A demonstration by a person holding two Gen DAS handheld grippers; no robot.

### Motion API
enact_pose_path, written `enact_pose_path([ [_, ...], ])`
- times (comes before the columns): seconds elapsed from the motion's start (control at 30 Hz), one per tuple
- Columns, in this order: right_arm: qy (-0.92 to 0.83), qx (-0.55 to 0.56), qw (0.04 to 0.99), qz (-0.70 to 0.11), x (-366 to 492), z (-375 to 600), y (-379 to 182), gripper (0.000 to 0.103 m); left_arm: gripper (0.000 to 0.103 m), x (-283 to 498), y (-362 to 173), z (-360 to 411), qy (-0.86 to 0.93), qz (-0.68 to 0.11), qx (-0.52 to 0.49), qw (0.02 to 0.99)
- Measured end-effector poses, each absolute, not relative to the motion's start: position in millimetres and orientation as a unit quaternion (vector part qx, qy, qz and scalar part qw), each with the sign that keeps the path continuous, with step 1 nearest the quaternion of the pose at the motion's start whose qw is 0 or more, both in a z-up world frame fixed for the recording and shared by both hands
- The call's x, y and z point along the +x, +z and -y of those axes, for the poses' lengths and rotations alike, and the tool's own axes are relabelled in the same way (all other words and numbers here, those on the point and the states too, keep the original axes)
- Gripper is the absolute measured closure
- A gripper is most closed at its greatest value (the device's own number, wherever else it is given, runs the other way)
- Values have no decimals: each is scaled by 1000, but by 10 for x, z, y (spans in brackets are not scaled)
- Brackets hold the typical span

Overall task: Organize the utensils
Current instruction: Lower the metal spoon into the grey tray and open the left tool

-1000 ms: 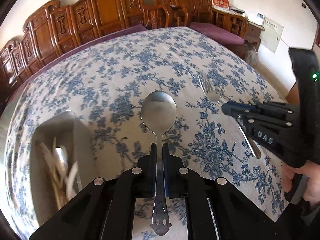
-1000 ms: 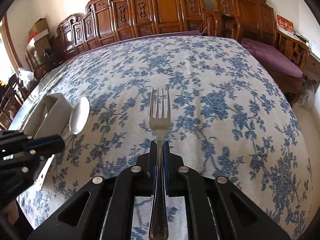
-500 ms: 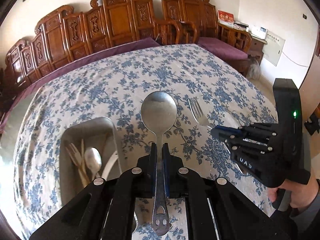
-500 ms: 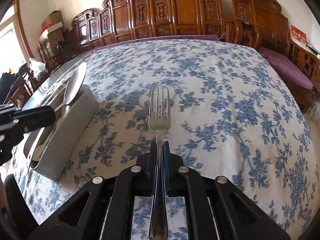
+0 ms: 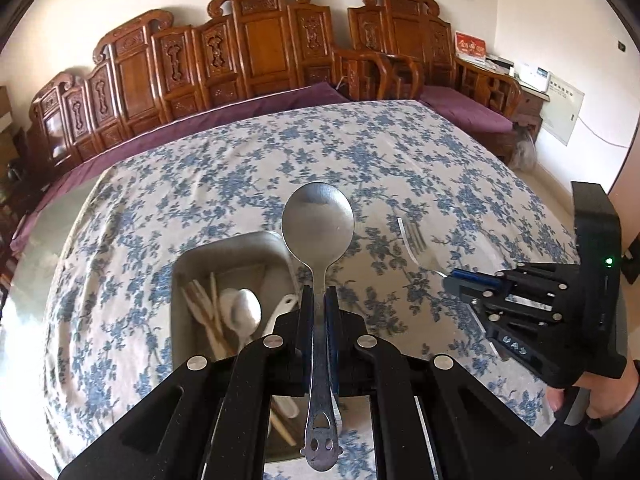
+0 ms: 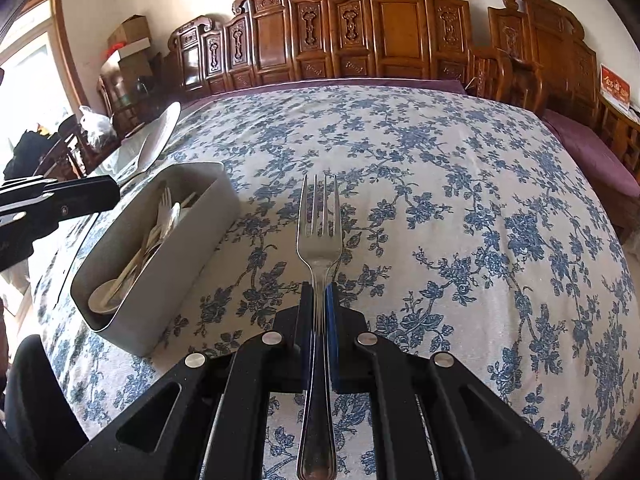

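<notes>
My left gripper (image 5: 319, 294) is shut on a steel spoon (image 5: 318, 224), held level above the right edge of a grey utensil box (image 5: 230, 252). The box holds chopsticks, a white spoon and other utensils. My right gripper (image 6: 319, 290) is shut on a steel fork (image 6: 319, 216), held above the tablecloth to the right of the box (image 6: 188, 256). The right gripper (image 5: 452, 280) and the fork (image 5: 414, 236) also show at the right of the left wrist view. The left gripper (image 6: 108, 196) and the spoon's bowl (image 6: 162, 136) show at the left of the right wrist view.
A blue-flowered tablecloth (image 6: 440, 200) covers the large table. Carved wooden chairs (image 5: 256, 44) with purple cushions line the far side. Boxes and bags (image 6: 120, 60) stand at the far left by a window.
Both grippers have lifted and pulled back. The left gripper with the spoon now sits over the box's right edge. The box has come fully into the right wrist view.
</notes>
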State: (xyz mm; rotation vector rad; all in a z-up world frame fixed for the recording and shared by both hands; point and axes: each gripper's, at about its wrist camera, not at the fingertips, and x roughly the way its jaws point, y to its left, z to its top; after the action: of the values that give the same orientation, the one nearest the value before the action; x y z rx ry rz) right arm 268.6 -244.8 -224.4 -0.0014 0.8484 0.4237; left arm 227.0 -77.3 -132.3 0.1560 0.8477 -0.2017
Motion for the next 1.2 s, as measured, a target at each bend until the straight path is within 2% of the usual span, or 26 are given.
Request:
enact_pose_path([
  [0.3, 210, 1, 890, -406, 2693, 2422, -2232, 95, 98, 2385, -1457, 392, -64, -423, 55, 902],
  [0.73, 228, 0, 889, -397, 2682, 2324, -2167, 95, 98, 2567, -2018, 186, -43, -472, 48, 879],
  [1.1, 234, -2, 888, -397, 2698, 2232, -2164, 95, 97, 2613, -2073, 199, -46, -484, 47, 873],
  [1.17, 234, -3, 887, -398, 2700, 2227, -2172, 95, 94, 2603, -2060, 186, -45, -483, 47, 873],
  [1.2, 233, -3, 887, -398, 2702, 2227, -2175, 95, 89, 2586, -2044, 169, -46, -481, 44, 874],
])
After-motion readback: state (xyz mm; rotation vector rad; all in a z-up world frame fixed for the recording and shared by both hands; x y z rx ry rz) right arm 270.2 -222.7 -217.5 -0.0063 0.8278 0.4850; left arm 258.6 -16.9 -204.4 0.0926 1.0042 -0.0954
